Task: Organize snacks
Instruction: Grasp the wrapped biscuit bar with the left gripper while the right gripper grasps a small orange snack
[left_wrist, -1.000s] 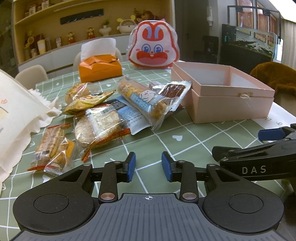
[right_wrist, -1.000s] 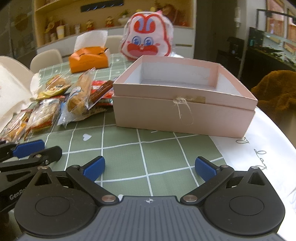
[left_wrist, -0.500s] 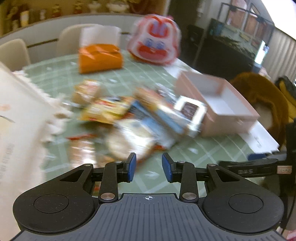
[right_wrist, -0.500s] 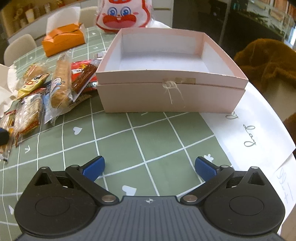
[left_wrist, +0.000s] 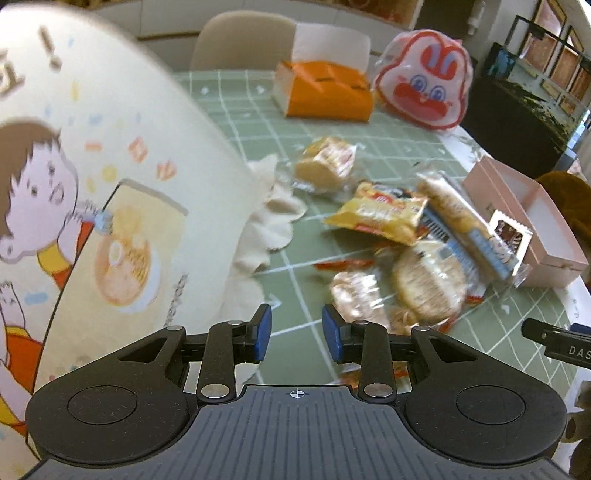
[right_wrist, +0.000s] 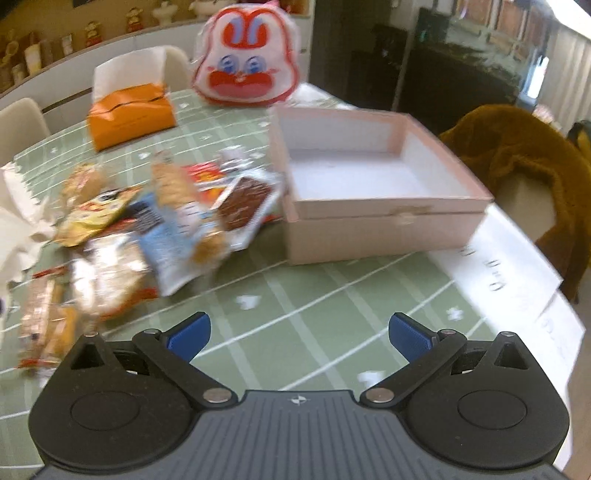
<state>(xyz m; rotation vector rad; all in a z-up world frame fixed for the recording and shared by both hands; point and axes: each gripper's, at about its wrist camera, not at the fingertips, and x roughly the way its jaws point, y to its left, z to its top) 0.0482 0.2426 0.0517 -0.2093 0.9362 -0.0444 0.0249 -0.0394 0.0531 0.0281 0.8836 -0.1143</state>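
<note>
A pile of wrapped snacks (left_wrist: 417, 251) lies on the green checked tablecloth (left_wrist: 295, 280), left of an open, empty pink box (right_wrist: 373, 192); the pile also shows in the right wrist view (right_wrist: 155, 229). The pink box shows at the right edge of the left wrist view (left_wrist: 532, 221). My left gripper (left_wrist: 296, 339) hovers above the cloth, its jaws narrowly apart and holding nothing, just left of the pile. My right gripper (right_wrist: 298, 336) is wide open and empty above the cloth in front of the box. Its tip shows in the left wrist view (left_wrist: 554, 341).
A large cartoon-printed cushion (left_wrist: 92, 206) fills the left of the left wrist view. An orange tissue box (right_wrist: 129, 114) and a red-and-white rabbit bag (right_wrist: 245, 74) stand at the back. A white paper sheet (right_wrist: 517, 280) lies right of the box; a brown plush chair (right_wrist: 524, 155) beyond.
My left gripper has risen and swung left towards the cushion. My right gripper has risen and turned left, bringing the snack pile into view. Neither grip has changed.
</note>
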